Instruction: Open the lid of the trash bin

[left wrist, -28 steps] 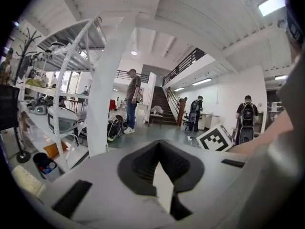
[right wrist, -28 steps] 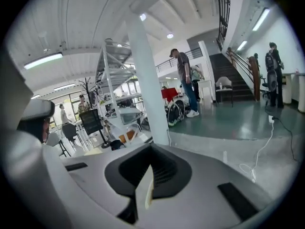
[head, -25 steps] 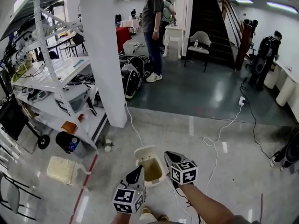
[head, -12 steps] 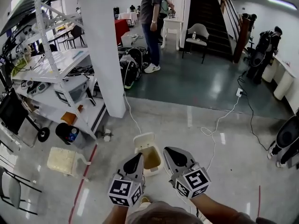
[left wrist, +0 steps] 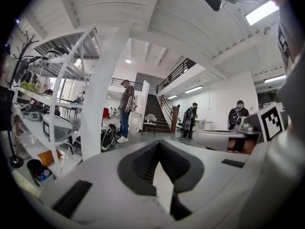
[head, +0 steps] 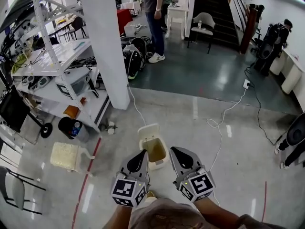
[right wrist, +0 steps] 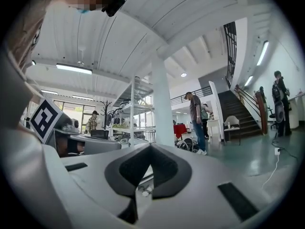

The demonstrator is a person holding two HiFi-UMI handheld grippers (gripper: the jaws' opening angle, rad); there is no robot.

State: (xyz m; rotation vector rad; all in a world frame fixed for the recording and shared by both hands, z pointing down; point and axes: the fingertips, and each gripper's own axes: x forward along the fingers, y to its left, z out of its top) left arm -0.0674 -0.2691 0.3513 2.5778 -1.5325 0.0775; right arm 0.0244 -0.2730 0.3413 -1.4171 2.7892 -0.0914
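Withdrawal noted: left gripper (head: 141, 154), right gripper (head: 174, 151) drawn back below small white plastic trash bin (head: 157, 164), lower centre. Jaws of both pressed together, empty. White lid (head: 147, 129) upright; task judged complete.

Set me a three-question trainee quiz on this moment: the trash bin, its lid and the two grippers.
1. True or false: the lid of the trash bin is down and shut.
2. What does the left gripper hold? A) the lid B) a cable C) nothing
3. Fill in: the right gripper has its fingers ___ (apart / together).

Key: 1 false, the lid stands up at the bin's far edge; 2 C; 3 together.
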